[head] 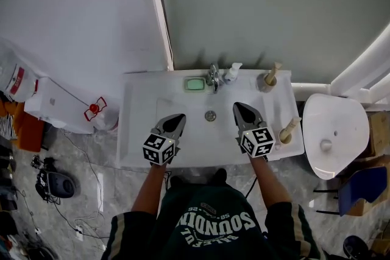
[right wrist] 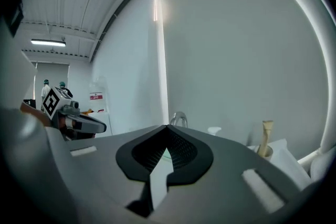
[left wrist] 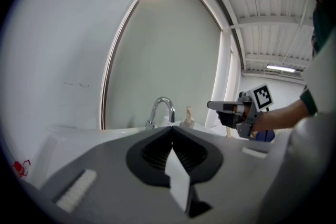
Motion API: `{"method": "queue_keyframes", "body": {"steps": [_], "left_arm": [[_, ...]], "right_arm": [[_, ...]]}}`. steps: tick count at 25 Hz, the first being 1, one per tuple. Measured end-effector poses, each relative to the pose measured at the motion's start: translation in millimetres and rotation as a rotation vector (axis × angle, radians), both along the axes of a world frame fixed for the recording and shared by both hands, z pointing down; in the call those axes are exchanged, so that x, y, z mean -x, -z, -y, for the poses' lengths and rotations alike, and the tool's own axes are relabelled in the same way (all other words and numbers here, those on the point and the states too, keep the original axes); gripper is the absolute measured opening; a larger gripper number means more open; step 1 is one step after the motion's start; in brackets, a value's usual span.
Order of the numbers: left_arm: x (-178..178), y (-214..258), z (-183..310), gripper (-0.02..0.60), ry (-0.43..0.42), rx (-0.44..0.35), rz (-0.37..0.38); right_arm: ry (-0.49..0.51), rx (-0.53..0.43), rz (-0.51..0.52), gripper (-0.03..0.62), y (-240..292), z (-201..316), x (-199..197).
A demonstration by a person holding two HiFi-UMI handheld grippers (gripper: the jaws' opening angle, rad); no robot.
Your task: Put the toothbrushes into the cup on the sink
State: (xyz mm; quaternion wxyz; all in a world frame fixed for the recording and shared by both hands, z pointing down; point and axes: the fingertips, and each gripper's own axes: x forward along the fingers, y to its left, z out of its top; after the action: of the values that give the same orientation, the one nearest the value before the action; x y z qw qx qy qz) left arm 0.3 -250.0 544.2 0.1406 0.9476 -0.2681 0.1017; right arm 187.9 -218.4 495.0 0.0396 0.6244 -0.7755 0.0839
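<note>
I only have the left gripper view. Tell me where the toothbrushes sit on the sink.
Observer: In the head view, one toothbrush stands in a cup at the back right corner of the sink, right of the faucet.
Operator: Give me the other one.
Observer: A second toothbrush stands upright near the front right edge, to the right of the right gripper.
Operator: Report that gripper's jaws.
Observer: The right gripper view shows them shut, with nothing between them.
</note>
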Motion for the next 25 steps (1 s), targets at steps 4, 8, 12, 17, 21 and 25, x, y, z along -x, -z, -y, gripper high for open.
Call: {"method": "queue_keyframes", "body": {"steps": [4,8,12,17,21,25], "left_arm": [[9.0,7.6,7.4,0.051,0.025,-0.022,-0.001],[12.6,8.5,11.5,0.051,0.038,-0.021,-0.004],[13.3,9.6,11.1,0.051,0.042,-0.015,-0.011],[9.5,5.0,7.2,0.051,0.033,-0.006,-0.007],[4.8,1.6,4.3,0.051,0.025,0.0,-0.002],[-0.2,-1.3,2.2,0.051,0.02,0.006,-0.001]], "right_arm": [[0.008,-0.027,-0.015,0.002,10.0,-0.4,-0.8],[0.005,-0.011,-0.015,0.002,2.4,-4.4,-4.2],[0.013,0.005,-0.005,0.002,-3.0,-7.5,-1.5],[0.021,0.018,-0.002,0.002,-7.5,-10.7,2.0],[0.014,0.029,0.008,0.002,-11.7,-14.1,0.9],[0.012,0.039,0.012,0.002,-17.0,-17.1,-1.5]]}}
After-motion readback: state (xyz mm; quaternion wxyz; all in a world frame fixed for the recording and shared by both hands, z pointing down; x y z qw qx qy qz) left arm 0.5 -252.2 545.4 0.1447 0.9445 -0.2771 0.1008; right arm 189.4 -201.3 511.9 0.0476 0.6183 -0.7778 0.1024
